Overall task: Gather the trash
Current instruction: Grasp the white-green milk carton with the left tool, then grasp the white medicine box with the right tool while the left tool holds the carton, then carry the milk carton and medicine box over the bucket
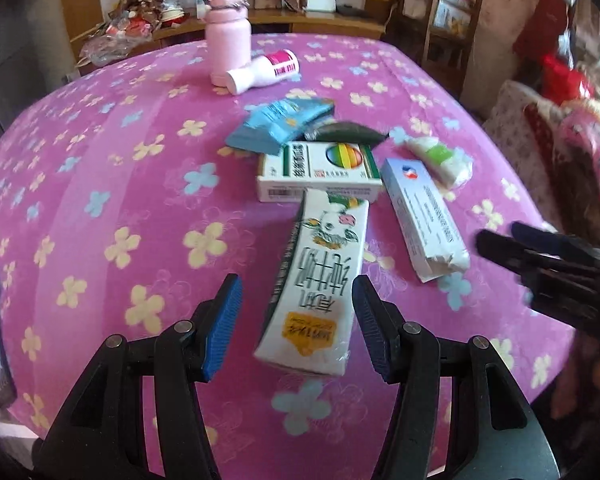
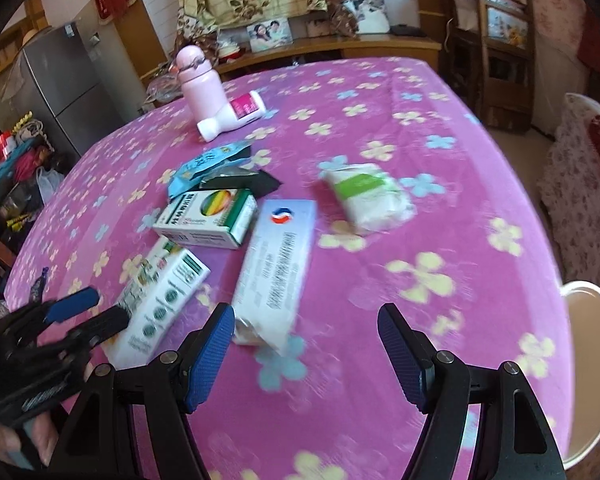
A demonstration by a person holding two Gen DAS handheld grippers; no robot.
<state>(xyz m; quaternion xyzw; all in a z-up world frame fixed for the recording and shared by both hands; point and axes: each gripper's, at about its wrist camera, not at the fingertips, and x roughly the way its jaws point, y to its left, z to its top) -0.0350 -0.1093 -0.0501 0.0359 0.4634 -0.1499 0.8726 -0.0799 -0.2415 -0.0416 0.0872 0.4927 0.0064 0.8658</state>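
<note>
**Milk carton lined up in left jaws, not yet gripped**

Left hand-held gripper jaws apart, straddling the milk carton lying flat on the bench. The carton looks light, probably empty, crushable: grip across its narrow sides. Right hand-held gripper jaws apart, over the white-blue box. Green medicine box touches the carton's far end; tissue pack is apart.

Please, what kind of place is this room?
Most likely a lived-in family home: a table under a pink flowered cloth, a grey fridge, a framed family photo on a wooden sideboard, and wooden chairs.
</note>
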